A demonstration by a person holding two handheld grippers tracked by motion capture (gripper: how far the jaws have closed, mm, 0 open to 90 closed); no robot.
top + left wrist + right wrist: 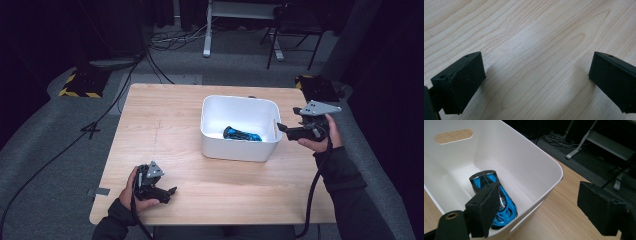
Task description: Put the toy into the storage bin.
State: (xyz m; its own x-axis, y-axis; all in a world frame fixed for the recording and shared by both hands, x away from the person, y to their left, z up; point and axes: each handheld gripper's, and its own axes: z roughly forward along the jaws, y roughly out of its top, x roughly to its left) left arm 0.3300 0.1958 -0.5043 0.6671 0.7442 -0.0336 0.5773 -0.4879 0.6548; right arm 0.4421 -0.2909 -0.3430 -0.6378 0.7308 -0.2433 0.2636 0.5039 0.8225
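A blue and black toy car [242, 134] lies on the floor of a white plastic bin [210, 107] in the middle of the wooden table. Seen from the right gripper view, the car [506, 202] rests inside the bin [534, 162], partly behind one jaw. My right gripper [281, 127] hovers at the bin's right rim, open and empty, its jaws straddling the rim [537, 205]. My left gripper [171, 194] rests low near the table's front left, open, with bare wood between its jaws [536, 75].
The table's front edge [210, 222] runs just below the left gripper. Cables, a chair [295, 25] and a desk frame stand on the grey floor behind the table. A yellow and black striped block [80, 85] lies at the far left.
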